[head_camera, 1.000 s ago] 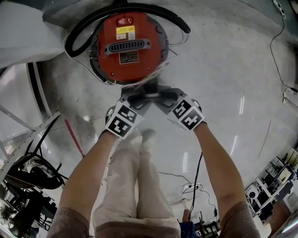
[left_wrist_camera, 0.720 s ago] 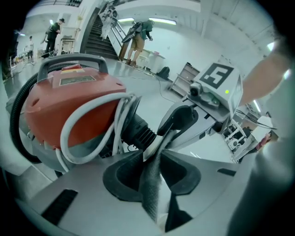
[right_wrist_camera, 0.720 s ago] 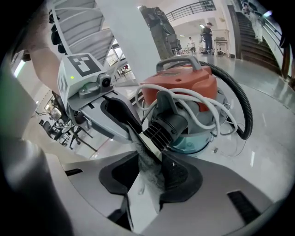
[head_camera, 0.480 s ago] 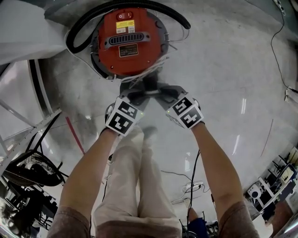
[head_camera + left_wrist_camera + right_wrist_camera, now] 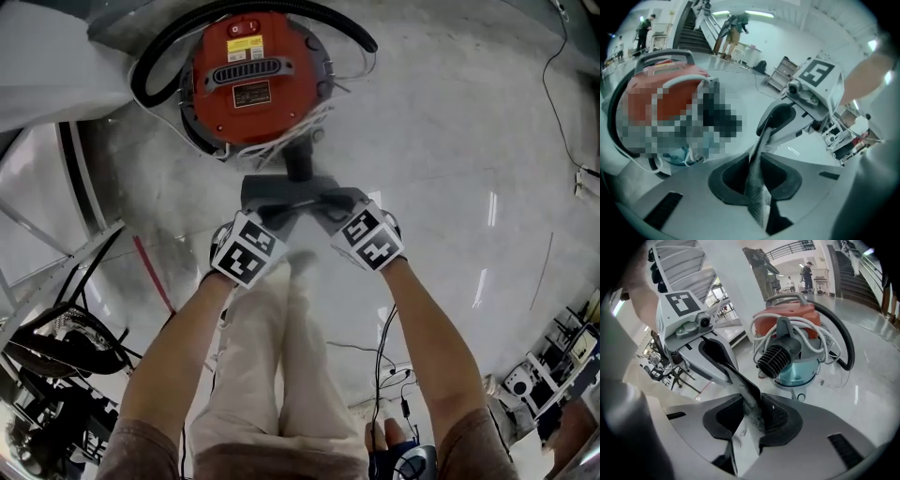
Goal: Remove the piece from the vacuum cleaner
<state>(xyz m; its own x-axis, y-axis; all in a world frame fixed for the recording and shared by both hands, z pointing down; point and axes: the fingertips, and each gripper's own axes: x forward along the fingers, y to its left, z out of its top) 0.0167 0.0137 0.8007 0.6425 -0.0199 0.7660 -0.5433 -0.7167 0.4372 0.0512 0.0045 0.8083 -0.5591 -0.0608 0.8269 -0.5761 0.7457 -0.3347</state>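
The red round vacuum cleaner (image 5: pixel 253 80) stands on the floor at the top of the head view, ringed by its black hose (image 5: pixel 155 66). A black ribbed stub (image 5: pixel 298 161) sticks out of its near side. Just below it hangs a flat grey piece (image 5: pixel 281 190), held from both ends. My left gripper (image 5: pixel 270 210) and right gripper (image 5: pixel 330 206) have just been closing, and each is now shut on this piece. In the left gripper view the piece (image 5: pixel 759 154) runs edge-on between the jaws; the right gripper view shows it (image 5: pixel 746 392) dusty, with the vacuum cleaner (image 5: pixel 792 348) beyond.
White cord (image 5: pixel 281 141) is looped on the vacuum's near side. A dark metal stand and chair (image 5: pixel 56 347) sit at the lower left, and cables (image 5: pixel 394 375) lie on the glossy floor near the person's legs (image 5: pixel 272 375). Stairs and distant people show in both gripper views.
Both grippers have drawn back toward the person with the grey piece. It has come away from the vacuum's body, and the black stub now shows in the gap.
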